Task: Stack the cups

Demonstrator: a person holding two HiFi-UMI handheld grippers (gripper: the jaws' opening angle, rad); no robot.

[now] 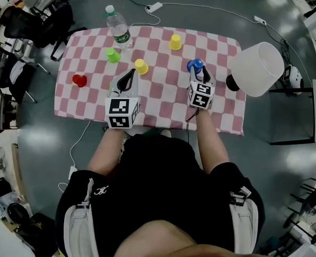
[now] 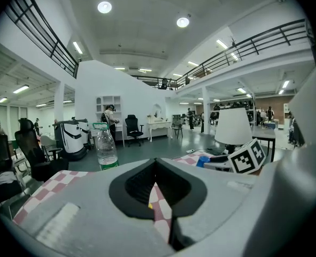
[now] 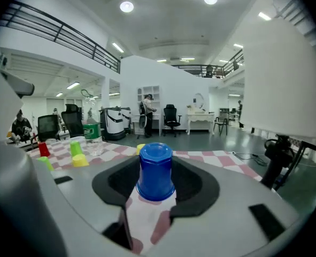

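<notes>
- Tablecloth (image 1: pixel 163 98) in pink and white checks covers the table.
- White lampshade (image 1: pixel 256 68) stands at the cloth's right edge.
- Left gripper (image 1: pixel 130 73), whose cube bears black-and-white square markers, has its jaws together on nothing, just beside a yellow cup (image 1: pixel 141 66).
- Right gripper (image 1: pixel 197 71) is clamped on the upturned blue cup (image 1: pixel 194 65), over the cloth's right half.
- Water bottle (image 1: pixel 118 28) at the far edge carries a green label, its print too small to read.
- Green cup (image 1: pixel 113 54), red cup (image 1: pixel 79 80) and second yellow cup (image 1: pixel 175 42) sit apart, unstacked.

Water bottle (image 2: pixel 106 146) beyond left hand-held gripper (image 2: pixel 156 165), jaws seemingly together.
</notes>
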